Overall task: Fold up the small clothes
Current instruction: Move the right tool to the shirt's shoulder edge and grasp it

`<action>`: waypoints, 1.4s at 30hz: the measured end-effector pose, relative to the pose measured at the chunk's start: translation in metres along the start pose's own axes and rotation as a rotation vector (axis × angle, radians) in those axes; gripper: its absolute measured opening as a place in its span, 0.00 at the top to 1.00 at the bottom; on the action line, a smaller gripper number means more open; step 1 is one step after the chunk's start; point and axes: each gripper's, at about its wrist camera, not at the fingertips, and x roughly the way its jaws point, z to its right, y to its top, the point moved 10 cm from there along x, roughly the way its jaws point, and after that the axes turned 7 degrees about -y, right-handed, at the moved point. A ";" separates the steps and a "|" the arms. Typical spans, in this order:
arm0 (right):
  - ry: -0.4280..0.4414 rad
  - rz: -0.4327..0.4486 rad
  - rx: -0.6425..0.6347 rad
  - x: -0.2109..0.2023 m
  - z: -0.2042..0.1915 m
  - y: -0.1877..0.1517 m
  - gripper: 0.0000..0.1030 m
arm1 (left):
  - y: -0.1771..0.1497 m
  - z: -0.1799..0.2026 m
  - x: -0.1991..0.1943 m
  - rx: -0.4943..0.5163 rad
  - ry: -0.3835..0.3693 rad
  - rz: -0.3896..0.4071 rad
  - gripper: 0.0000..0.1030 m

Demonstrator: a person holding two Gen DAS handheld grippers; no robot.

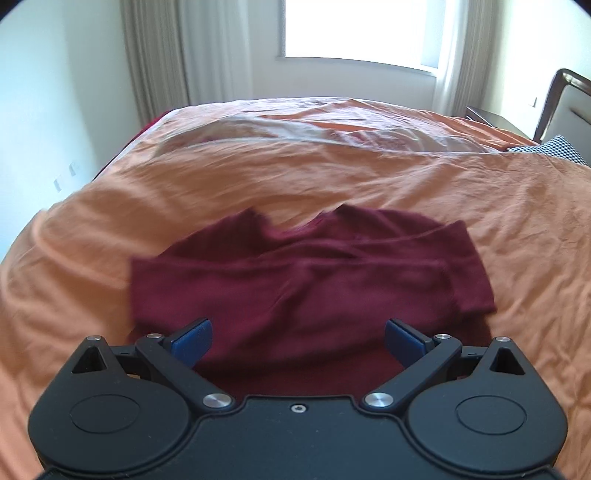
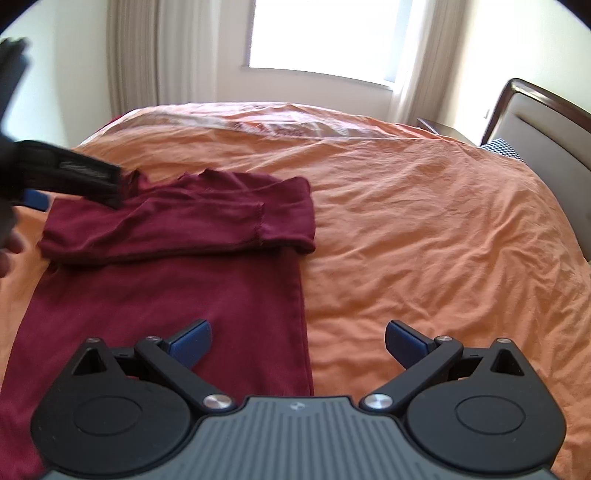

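I see the dark red top [image 2: 177, 280] lying flat on the orange bedspread [image 2: 424, 229], toward its near left part, with both sleeves [image 2: 207, 221] folded across the chest in a band. My right gripper [image 2: 297, 339] hovers over the garment's right edge, jaws wide apart and holding nothing. My left gripper [image 1: 297, 339] hangs above the lower body of the top, jaws likewise spread and empty; from the right wrist view its blurred dark body sits over the collar end. Beyond the bed I see curtains [image 2: 133, 55], a bright window [image 2: 325, 33], a headboard [image 2: 546, 122] and a checked pillow [image 2: 504, 147] at far right.
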 end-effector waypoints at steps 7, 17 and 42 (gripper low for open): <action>0.042 -0.011 -0.087 -0.025 -0.004 -0.032 0.01 | -0.072 -0.041 -0.061 -0.056 0.050 -0.044 0.03; 0.024 -0.019 -0.096 -0.067 -0.019 -0.091 0.01 | -0.176 -0.057 -0.115 -0.029 0.025 -0.120 0.03; 0.225 0.071 -0.001 0.091 -0.048 0.076 0.27 | -0.081 -0.105 -0.028 -0.116 0.209 -0.008 0.03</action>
